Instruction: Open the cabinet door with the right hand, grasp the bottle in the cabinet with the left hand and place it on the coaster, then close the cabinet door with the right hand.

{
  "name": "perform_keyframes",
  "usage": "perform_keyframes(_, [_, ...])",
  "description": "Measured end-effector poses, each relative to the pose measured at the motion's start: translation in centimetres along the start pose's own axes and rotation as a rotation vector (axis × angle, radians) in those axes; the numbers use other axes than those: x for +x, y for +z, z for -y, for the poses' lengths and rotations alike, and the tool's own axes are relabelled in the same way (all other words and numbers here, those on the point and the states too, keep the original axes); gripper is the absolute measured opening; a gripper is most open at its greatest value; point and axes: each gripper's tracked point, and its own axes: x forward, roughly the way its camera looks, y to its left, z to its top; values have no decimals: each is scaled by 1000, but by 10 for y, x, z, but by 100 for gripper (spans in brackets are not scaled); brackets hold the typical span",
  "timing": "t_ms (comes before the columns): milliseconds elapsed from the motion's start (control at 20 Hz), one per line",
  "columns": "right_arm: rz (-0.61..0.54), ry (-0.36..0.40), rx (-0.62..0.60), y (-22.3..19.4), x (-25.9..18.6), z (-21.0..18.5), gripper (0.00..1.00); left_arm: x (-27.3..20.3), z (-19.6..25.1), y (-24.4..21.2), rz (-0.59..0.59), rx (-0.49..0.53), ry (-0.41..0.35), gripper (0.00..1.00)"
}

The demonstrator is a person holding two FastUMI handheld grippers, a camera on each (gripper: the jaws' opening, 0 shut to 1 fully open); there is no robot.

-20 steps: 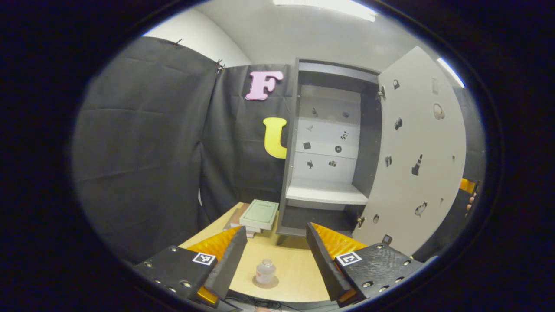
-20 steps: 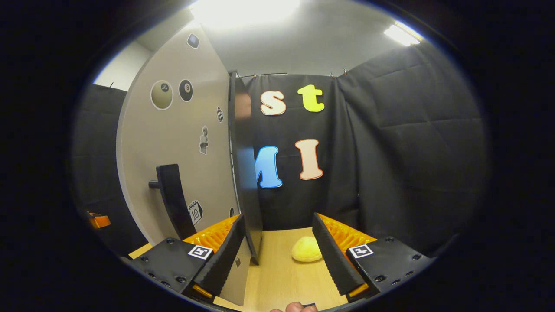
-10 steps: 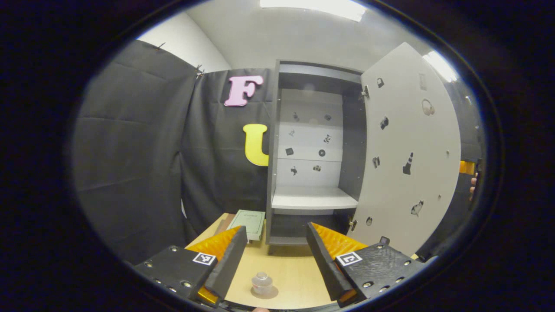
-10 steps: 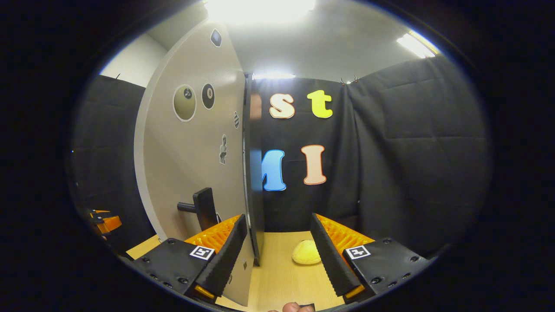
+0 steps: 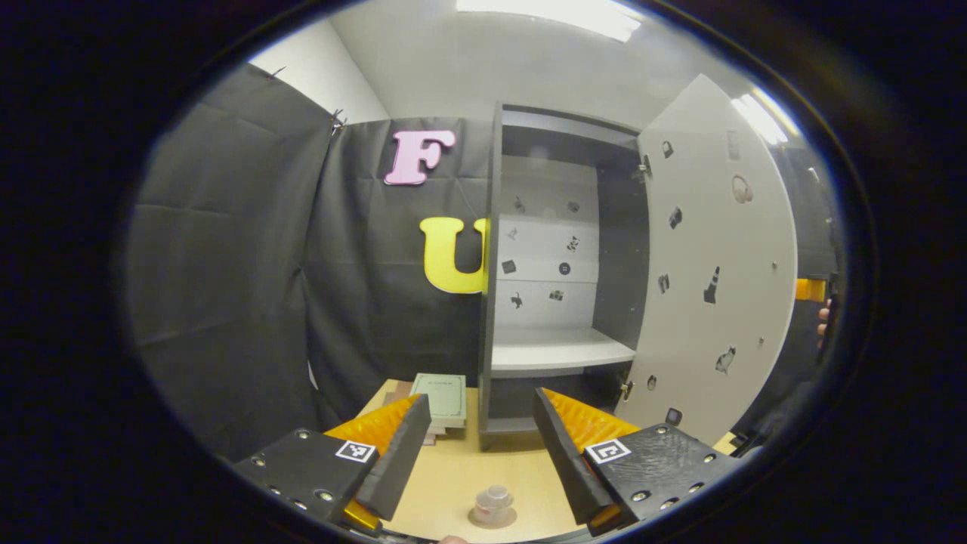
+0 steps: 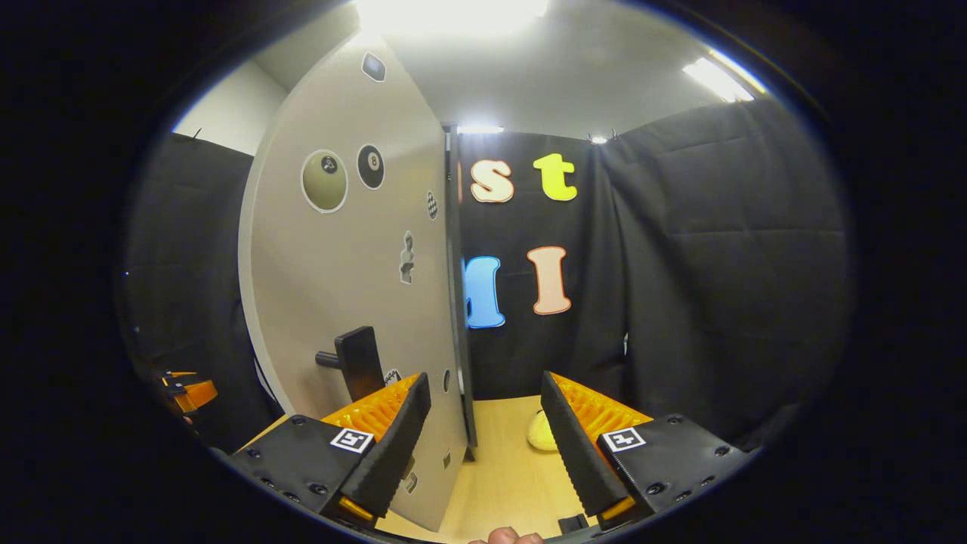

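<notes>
Between parted fingers point(image 5: 396, 453), bottle point(image 5: 493, 500) on coaster point(image 5: 492, 517).

Left tool point(image 5: 477, 453) agape, right tool point(image 6: 483, 442) agape — both empty

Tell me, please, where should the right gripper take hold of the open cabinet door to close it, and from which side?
Best at the dark handle, which juts out on a short post from the door face. Come from the handled side and close the right gripper fingers across its upright bar.

Green book point(image 5: 441, 395) on table point(image 5: 453, 483); yellow lump point(image 6: 541, 433).
</notes>
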Motion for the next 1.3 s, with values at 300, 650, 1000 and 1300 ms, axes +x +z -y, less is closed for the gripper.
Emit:
perform_keyframes(300, [-2, 70, -37, -4, 6, -66, 94, -2, -55, -7, 14, -54, 24, 83])
perform_keyframes(650, [4, 138, -12, -4, 29, -126, 94, -5, -109, -27, -24, -38, 70, 83])
perform_keyframes(1000, [-2, 246, -20, -7, 67, -200, 94, 5, -131, -18, -4, -30, 54, 85])
perform_keyframes(1300, [-20, 311, 26, -4, 90, -239, 96, 10, -139, -28, -41, -32, 39, 83])
